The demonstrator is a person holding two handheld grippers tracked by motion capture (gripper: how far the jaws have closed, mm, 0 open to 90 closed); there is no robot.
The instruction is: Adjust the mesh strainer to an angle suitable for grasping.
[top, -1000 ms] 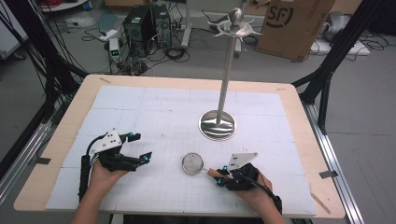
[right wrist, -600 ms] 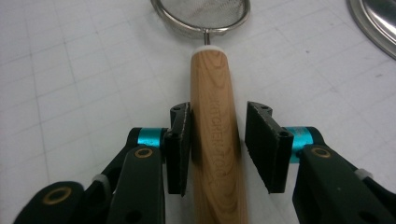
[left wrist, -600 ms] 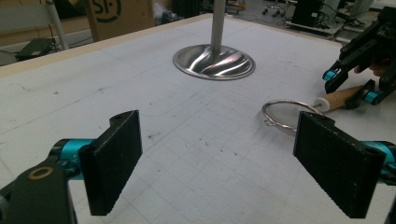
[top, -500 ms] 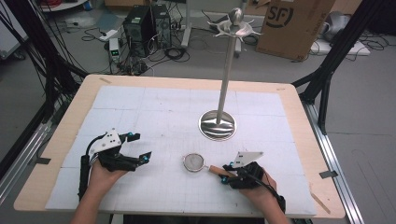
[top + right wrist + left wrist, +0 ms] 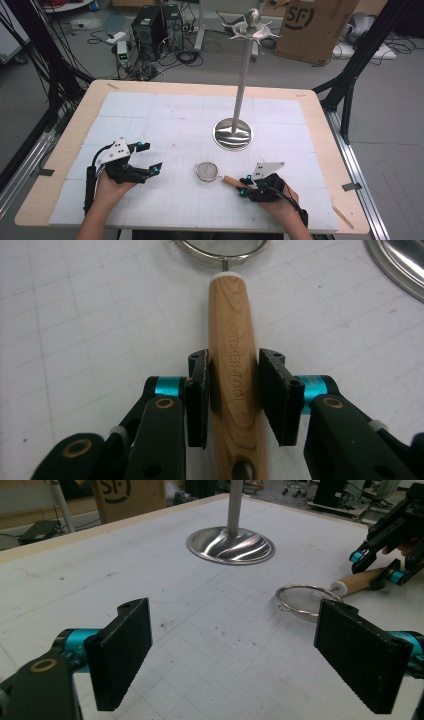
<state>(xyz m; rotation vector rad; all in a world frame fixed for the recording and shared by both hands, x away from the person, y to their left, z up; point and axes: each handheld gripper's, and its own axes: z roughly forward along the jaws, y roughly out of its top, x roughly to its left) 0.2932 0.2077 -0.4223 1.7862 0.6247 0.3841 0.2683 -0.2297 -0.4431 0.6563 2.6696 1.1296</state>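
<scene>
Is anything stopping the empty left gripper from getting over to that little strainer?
Probably not. The left gripper is open, and bare mat lies between it and the strainer. The right gripper sits around the wooden handle, leaving the mesh ring free.

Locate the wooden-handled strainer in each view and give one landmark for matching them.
High view: the strainer lies bottom centre, handle running right into the right tool.
Left gripper view: strainer right of centre, beyond the open left tool.
Right gripper view: its handle runs up the middle between the jaws, mesh ring at the top edge.
Shared landmark: the stand's round metal base.
</scene>
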